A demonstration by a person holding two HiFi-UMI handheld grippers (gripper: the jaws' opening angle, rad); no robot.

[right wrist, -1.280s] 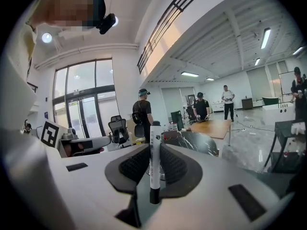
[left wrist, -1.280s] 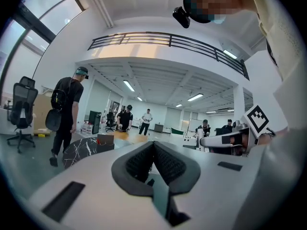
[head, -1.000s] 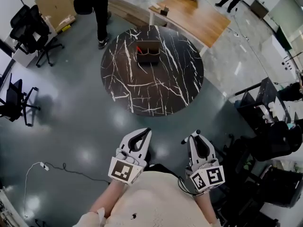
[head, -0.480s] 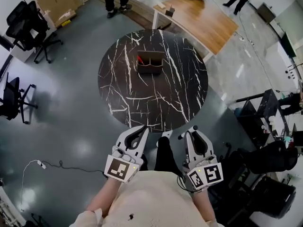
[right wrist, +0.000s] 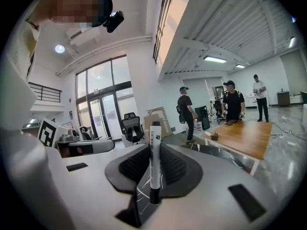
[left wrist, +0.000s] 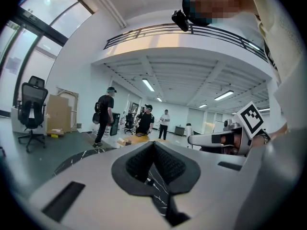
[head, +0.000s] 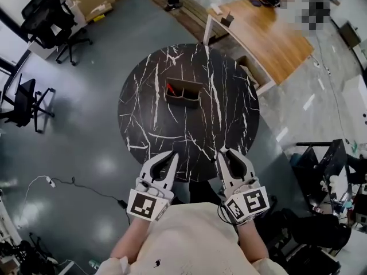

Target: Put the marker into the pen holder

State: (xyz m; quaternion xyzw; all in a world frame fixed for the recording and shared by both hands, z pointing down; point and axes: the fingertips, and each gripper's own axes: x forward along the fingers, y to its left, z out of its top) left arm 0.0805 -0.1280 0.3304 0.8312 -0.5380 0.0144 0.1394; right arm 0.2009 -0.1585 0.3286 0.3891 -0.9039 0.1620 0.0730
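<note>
Black office chairs [head: 50, 17] stand on glossy grey floor [head: 86, 153] at left. The left claw [head: 171, 156], pads pressed together and empty, hovers over the near edge of the round, white-veined black marble table [head: 223, 113]. The brown boxy pen holder [head: 184, 94] sits just beyond its centre. The right claw [head: 225, 153] clamps the white, black-capped marker [right wrist: 154, 162] across its pads. A wooden table [head: 275, 39] stands far right.

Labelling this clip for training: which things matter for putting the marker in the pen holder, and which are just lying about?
Job: marker, clamped in the right claw; pen holder on the round marble table.
Lying about: wooden desk; office chair; cardboard box; bystanders.
</note>
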